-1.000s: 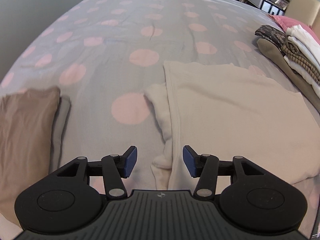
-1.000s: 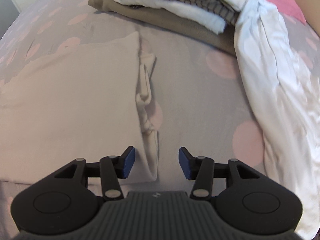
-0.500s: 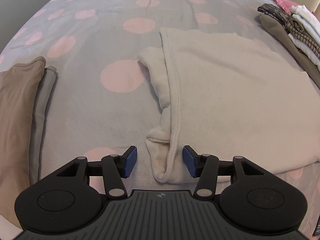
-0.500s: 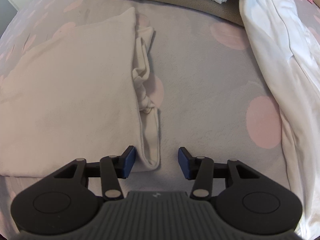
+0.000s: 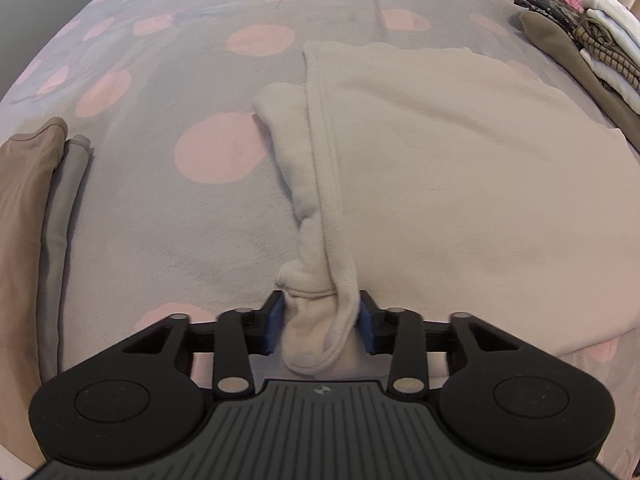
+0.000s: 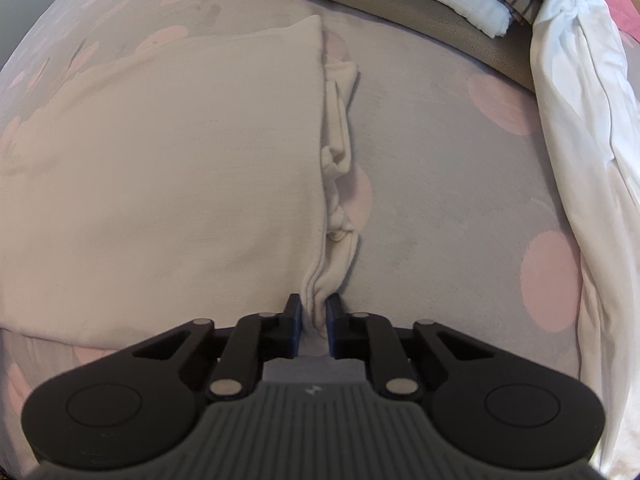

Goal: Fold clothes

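The step in hand looks like the pinch before a fold: the left tool [image 5: 322, 322] has just been closing and now clenches the bunched near-left corner of the cream garment [image 5: 460, 168] lying flat on the spotted bed [image 5: 168, 220], and the right tool [image 6: 313, 322] has likewise closed onto its near-right corner. Next, I judge, both corners must lift together and carry toward the bed's far edge, evenly. No containers show

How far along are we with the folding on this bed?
Done: a stack of folded clothes sits at the far side. In hand: the cream garment, partly folded; both claws have just been closing, left claw and right claw each pinching a near corner. Left: finishing this fold, plus the loose white garment.
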Action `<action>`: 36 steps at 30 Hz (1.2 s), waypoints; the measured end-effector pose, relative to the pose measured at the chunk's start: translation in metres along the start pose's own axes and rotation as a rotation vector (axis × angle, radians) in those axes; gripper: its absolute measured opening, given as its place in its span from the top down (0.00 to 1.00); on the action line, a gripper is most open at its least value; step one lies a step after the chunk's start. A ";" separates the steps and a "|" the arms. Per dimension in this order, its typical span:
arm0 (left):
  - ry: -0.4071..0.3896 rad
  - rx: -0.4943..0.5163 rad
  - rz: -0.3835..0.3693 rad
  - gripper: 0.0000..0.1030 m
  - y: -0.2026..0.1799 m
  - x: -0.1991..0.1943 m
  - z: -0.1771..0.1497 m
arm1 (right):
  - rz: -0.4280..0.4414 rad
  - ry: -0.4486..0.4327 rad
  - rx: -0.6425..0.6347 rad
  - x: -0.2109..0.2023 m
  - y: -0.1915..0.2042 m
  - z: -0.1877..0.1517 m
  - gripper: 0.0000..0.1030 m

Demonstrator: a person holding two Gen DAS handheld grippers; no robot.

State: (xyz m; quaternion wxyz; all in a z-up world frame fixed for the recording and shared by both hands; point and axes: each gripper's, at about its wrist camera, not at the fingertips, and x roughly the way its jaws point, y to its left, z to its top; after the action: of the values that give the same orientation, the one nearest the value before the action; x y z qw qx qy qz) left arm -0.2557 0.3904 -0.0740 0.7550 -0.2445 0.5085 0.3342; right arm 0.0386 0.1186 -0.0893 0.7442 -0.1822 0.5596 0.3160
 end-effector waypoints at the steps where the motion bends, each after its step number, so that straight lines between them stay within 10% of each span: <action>1: 0.000 0.004 -0.006 0.82 -0.001 -0.001 0.000 | -0.005 -0.002 -0.003 -0.001 0.000 0.001 0.88; 21: 0.019 0.031 -0.026 0.94 -0.006 -0.073 0.023 | 0.018 0.018 0.037 -0.061 -0.005 0.020 0.90; 36: 0.081 0.062 0.003 0.94 0.007 -0.096 -0.029 | -0.002 0.084 -0.112 -0.071 0.018 -0.034 0.90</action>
State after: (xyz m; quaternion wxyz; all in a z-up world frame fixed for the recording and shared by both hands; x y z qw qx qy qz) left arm -0.3034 0.3500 0.0050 0.7405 -0.2337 0.5491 0.3091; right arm -0.0107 0.0916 -0.0308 0.7089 -0.2374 0.5715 0.3383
